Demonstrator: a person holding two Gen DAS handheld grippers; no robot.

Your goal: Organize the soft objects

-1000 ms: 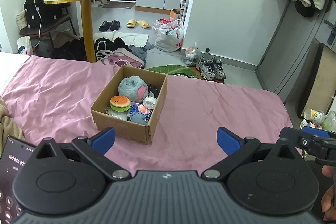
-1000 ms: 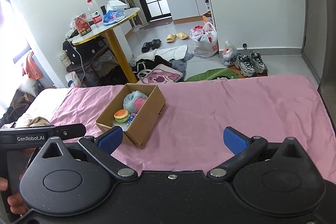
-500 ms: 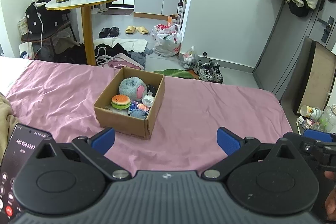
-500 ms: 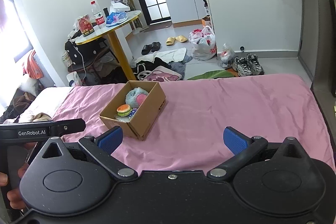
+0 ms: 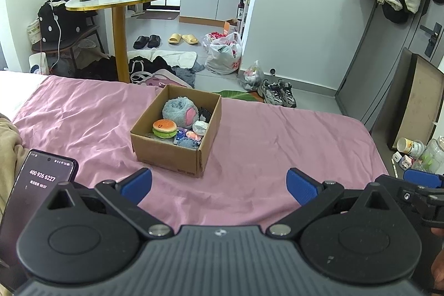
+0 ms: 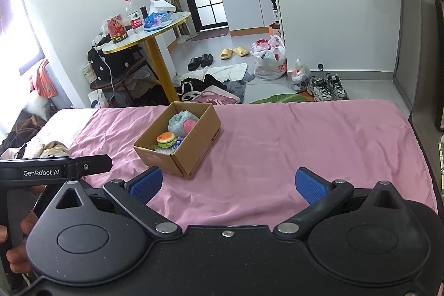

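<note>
Left wrist view: left gripper (image 5: 219, 183) level above pink sheet (image 5: 83, 113), fingers spread wide, empty, short of cardboard box (image 5: 169, 154) holding burger plush (image 5: 164, 128) and blue plush (image 5: 180, 109). Right gripper (image 6: 228, 183) likewise wide, empty, near box.

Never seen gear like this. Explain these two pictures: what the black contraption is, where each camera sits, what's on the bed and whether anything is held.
No robot here: a person holds a hand tool in each hand, each ending in a two-finger claw with blue pads. Each tool carries a wide-angle camera looking forward along its fingers, so the black shape at the bottom is the tool itself. One picture comes from the left claw, the other from the right claw. Both are open and hold nothing. On the pink sheet stands an open box holding a fuzzy blue plush, a burger toy and smaller bits. A phone sits beside the left tool.
</note>
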